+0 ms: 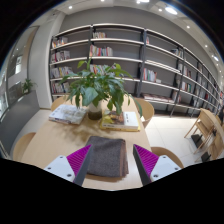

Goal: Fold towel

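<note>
A grey-brown towel (105, 158) lies folded into a rectangle on the round light wooden table (50, 140). It rests flat on the table between my two fingers, with a gap at each side. My gripper (110, 162) is open, its magenta pads (72, 161) standing to the left and right of the towel. The towel's near edge lies just above the fingers' base.
A potted green plant (97, 88) stands on the table beyond the towel, with stacked books or papers (68, 113) beside it. Wooden chairs (146, 108) ring the table. Bookshelves (120, 50) line the far wall. A cart (206, 130) stands at the right.
</note>
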### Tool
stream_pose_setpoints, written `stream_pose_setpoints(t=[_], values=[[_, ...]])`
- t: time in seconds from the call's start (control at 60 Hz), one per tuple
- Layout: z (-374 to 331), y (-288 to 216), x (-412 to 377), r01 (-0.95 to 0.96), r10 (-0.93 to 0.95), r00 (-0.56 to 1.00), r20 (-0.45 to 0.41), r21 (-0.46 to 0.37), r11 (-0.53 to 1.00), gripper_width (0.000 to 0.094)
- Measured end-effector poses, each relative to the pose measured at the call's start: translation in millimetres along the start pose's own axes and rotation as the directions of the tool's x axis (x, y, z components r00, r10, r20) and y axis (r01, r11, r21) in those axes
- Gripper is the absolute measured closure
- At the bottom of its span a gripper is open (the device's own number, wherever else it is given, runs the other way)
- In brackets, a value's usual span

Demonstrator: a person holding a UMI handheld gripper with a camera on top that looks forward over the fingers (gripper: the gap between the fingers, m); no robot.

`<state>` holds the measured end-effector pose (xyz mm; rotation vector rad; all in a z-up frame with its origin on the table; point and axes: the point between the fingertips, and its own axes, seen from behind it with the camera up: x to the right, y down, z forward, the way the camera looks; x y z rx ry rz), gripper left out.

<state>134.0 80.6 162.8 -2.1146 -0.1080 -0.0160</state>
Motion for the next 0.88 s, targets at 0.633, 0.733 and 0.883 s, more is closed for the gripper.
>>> stream_pose_setpoints(t=[0.633,0.733,0.883], values=[[-230.2,50.6,-19.3,-0.006,0.005,1.0,0.015,0.078,0.997,0.012],[-251.3,63.7,-25.1,0.005,-0.006,1.0,0.015,0.079,0.997,0.0124],[-280.7,64.8,-36.0,0.007,-0.01,0.999,0.033,0.104,0.995,0.0122]])
